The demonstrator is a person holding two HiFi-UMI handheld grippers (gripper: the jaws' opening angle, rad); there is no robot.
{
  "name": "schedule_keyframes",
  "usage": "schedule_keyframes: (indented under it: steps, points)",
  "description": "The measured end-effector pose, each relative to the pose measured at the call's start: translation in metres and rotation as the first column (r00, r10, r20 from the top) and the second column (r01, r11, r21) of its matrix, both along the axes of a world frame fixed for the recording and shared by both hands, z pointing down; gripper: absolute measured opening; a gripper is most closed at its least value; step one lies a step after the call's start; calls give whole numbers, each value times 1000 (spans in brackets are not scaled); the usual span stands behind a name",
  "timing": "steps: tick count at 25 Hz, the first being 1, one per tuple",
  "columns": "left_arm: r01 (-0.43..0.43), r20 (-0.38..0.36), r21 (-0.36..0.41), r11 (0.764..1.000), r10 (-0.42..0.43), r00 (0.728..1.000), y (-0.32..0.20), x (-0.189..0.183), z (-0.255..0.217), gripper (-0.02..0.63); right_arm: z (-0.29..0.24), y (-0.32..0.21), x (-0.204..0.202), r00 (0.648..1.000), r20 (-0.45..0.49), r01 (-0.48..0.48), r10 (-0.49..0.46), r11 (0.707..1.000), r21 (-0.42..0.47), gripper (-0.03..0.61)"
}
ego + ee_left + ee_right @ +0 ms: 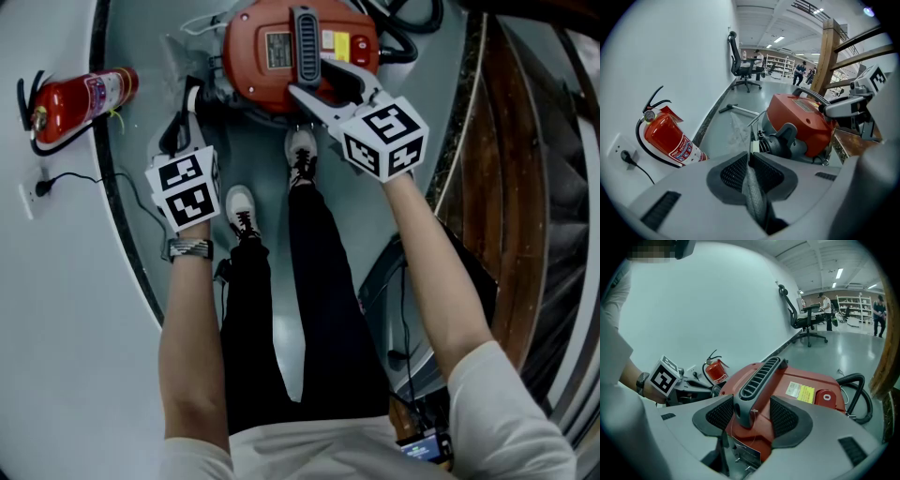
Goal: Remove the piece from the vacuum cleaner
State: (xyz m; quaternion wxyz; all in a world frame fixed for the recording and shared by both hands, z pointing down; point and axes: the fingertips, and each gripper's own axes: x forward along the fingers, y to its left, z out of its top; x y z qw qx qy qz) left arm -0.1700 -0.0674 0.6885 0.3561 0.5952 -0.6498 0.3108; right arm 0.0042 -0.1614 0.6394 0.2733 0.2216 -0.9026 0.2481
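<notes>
A red vacuum cleaner (pixel 251 58) (pixel 799 115) (pixel 813 380) stands on the floor in front of the person's feet. Its dark grey carry handle (pixel 305 37) (pixel 759 376) runs along the top. My right gripper (pixel 311 77) (pixel 752 416) is open and straddles the near end of that handle; red body shows between the handle and the right pad. My left gripper (pixel 187 96) (pixel 749 161) is at the cleaner's left side, near a dark grey hose connector (pixel 785 140). Its jaws are closed, with a thin clear sheet-like edge (pixel 749 138) standing up between the pads.
A red fire extinguisher (pixel 80 98) (pixel 668 136) (pixel 715 371) leans on the white wall by a socket (pixel 28 197). The black hose (pixel 403 42) (pixel 855 380) curls behind the cleaner. Wooden stairs (pixel 525 187) stand on the right. An office chair (pixel 740 65) and people are far off.
</notes>
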Motion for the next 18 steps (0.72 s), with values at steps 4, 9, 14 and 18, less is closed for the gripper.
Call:
schedule_keyframes:
  steps: [4,9,14,18]
  points:
    - [3,-11,6,1000,-3,1000,-1,0,-1,38,-1,0,0,1000,1,-3,3,1000,4,242]
    - [-10,-17,1,1000,10,1000,0,-1,-1,38,-1,0,0,1000,3,-2,2,1000,3,242]
    - [0,-39,12,1000,0,999,-1,0,-2,38,-1,0,1,1000,3,-6,6,1000,4,242]
    - [-4,-44,16,1000,5,999,-1,0,-1,38,0,-1,1,1000,4,-3,3,1000,1,242]
